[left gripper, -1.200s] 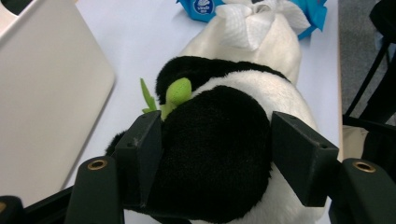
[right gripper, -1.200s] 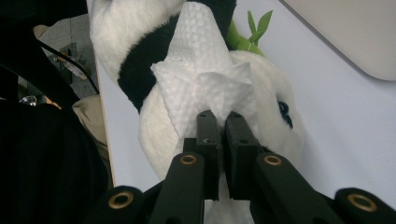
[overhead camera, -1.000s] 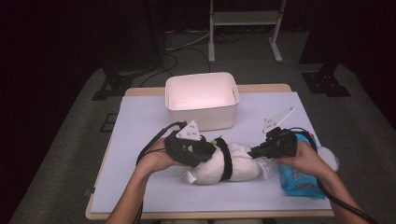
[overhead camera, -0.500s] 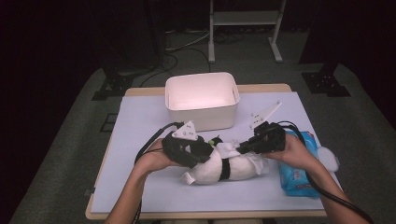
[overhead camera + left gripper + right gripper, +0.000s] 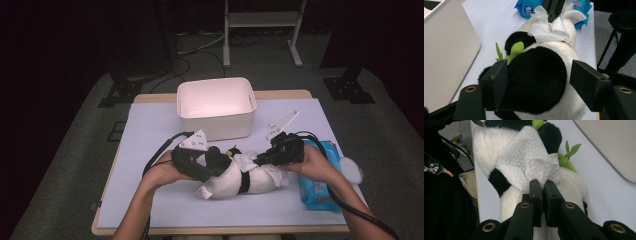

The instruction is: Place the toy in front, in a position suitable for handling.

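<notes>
A plush panda (image 5: 240, 177) lies on its side on the near middle of the table (image 5: 150, 125), with a white wet wipe (image 5: 524, 160) spread over its white body beside a green bamboo sprig (image 5: 512, 50). The right tool (image 5: 541, 182) is clenched on a bunched corner of that wipe, pressing it against the fur. The left tool (image 5: 536, 75) straddles the panda's black part: its jaws have just been opening, the left pad seems to touch the fur, the right one stands apart, so the toy looks steadied rather than pinched. From here the loosened hold could let the panda roll or slide as the wipe drags across it, and the thin wipe could slip from the narrow grip or bunch up. To the right lies a blue pack of wipes (image 5: 320, 185); a white bin (image 5: 215, 107) stands at the far side. The panda's face is hidden, and what the wipe is meant to clean is hard to make out.
</notes>
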The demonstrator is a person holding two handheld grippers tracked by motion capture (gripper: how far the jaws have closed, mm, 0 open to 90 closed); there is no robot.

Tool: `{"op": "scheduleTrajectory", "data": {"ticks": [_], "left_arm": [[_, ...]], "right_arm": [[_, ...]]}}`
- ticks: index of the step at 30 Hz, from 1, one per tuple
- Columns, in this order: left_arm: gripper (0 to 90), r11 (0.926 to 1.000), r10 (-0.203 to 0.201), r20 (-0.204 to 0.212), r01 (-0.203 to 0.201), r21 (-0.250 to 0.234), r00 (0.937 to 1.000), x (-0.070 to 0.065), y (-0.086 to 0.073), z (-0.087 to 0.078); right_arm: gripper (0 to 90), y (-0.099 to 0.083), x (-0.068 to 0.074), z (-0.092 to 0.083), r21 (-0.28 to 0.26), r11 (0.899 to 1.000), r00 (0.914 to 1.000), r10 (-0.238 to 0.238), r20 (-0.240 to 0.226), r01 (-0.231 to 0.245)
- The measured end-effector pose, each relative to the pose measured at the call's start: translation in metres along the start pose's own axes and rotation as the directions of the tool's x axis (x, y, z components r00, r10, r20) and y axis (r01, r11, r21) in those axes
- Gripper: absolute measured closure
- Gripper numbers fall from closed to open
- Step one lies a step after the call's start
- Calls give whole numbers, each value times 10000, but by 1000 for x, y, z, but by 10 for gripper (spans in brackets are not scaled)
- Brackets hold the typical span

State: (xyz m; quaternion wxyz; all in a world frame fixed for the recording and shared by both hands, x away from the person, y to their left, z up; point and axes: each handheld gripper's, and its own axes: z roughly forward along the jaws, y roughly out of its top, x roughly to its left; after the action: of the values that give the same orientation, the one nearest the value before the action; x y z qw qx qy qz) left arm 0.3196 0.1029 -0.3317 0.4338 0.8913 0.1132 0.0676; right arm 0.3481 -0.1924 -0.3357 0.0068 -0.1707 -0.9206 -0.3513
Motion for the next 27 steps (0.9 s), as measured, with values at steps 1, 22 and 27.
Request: {"op": "scheduleTrajectory", "data": {"ticks": [1,22,27], "left_arm": [[294,10000,-45,24,46,-73,10000,-1,-1,-1],[223,9941,-1083,918,1081,73,9899,0,-32,13],[160,9946,-1001,1242,961,381,9872,-6,-35,23]], "right_arm": [[850,-1,0,0,-14,10000,10000,27,6,-27],[850,-16,-5,-9,-308,9985,9987,462,232,-455],[850,-19,-5,-11,-411,9981,9984,477,317,-464]]}}
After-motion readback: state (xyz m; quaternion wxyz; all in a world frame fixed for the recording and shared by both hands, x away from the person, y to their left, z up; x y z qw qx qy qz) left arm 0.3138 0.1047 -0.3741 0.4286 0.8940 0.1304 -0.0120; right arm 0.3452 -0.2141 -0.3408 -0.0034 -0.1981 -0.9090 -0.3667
